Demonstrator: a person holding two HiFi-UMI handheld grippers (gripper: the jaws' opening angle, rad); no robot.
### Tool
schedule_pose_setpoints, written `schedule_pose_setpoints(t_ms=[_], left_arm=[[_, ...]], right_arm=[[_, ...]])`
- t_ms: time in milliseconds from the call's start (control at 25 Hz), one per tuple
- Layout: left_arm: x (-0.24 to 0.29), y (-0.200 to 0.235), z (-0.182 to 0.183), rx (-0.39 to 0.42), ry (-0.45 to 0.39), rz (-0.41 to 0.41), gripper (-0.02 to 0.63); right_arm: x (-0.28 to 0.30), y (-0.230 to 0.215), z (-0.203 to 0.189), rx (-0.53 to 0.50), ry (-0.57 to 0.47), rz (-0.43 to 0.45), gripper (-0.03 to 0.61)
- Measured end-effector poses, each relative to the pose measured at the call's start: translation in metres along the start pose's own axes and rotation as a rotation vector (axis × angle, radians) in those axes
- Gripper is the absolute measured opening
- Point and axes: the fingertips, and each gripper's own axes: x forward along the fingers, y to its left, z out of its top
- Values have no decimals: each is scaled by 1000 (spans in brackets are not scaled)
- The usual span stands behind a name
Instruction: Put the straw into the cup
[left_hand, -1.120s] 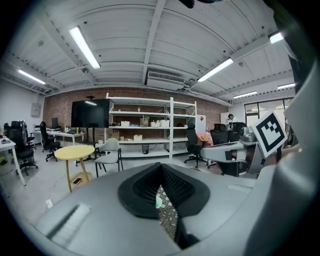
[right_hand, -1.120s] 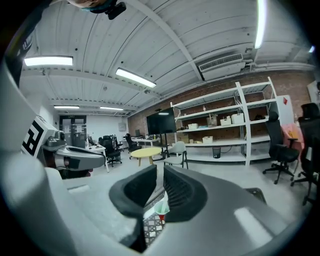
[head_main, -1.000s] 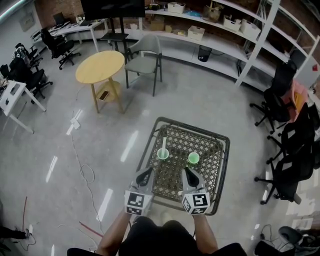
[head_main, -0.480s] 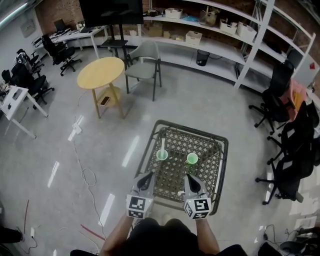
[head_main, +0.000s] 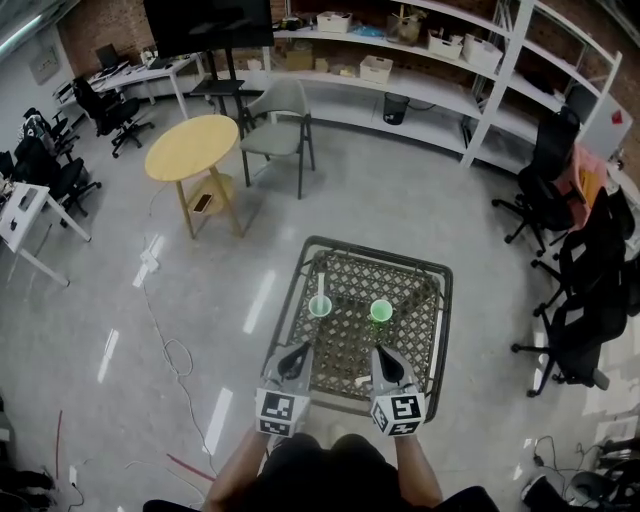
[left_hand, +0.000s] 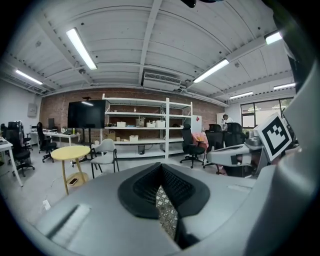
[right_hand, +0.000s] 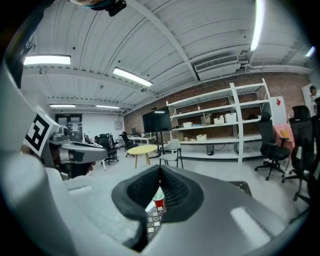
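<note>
White thin straw (head_main: 321, 285) stands in the left green round plastic cup (head_main: 320, 307), on the far left part of the black metal lattice table (head_main: 350, 345). The second green cup (head_main: 381, 311) stands beside it, apart. At the table's near edge, the left gripper (head_main: 297, 351) and the right gripper (head_main: 379, 353) are both clenched on nothing.

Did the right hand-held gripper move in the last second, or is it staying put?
Yes. The right hand-held gripper has drawn back from the right-hand cup, toward the table's near edge and the person.
</note>
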Motion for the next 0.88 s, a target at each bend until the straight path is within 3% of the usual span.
schedule_pose_setpoints(t_ms=[360,880], left_arm=[[42,-24,-2,32,13,-209,6],[88,-101,-14,119,54,-646,6]], right_arm=[[-14,-31,-10,36,12,-180,3],[-84,-75,-42,157,9,-616,3]])
